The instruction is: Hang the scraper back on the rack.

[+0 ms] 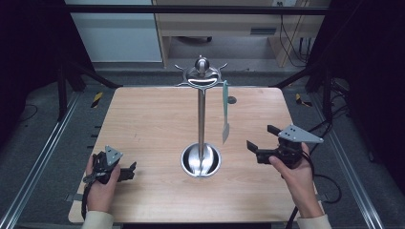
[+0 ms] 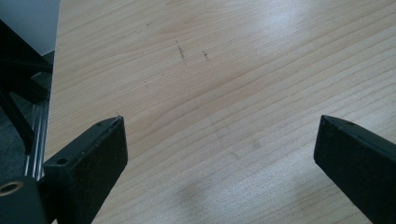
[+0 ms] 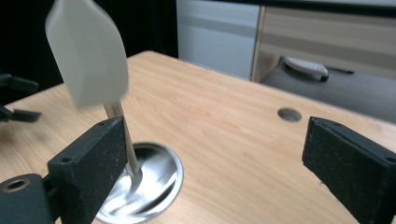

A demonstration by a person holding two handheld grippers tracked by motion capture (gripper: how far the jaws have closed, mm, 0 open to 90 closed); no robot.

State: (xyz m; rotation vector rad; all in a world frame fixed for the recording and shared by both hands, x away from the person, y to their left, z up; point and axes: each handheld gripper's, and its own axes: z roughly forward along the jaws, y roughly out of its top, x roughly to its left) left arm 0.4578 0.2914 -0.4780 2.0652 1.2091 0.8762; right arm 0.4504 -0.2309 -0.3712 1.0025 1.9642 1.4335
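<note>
A metal utensil stand (image 1: 201, 109) rises from a round shiny base (image 1: 201, 160) at the table's middle, with hooks at its top (image 1: 202, 72). A pale spatula (image 1: 225, 110) hangs from a hook on its right side; its blade (image 3: 88, 51) looms at the upper left of the right gripper view. My right gripper (image 1: 260, 140) is open, just right of the spatula blade, empty. My left gripper (image 1: 129, 171) rests low at the table's front left, open over bare wood (image 2: 219, 93).
The wooden table (image 1: 143, 119) has a small round hole (image 1: 231, 100) near its far right. The stand's pole (image 3: 123, 140) and base (image 3: 154, 182) lie close to the right gripper's left jaw. Dark frame bars and cables surround the table.
</note>
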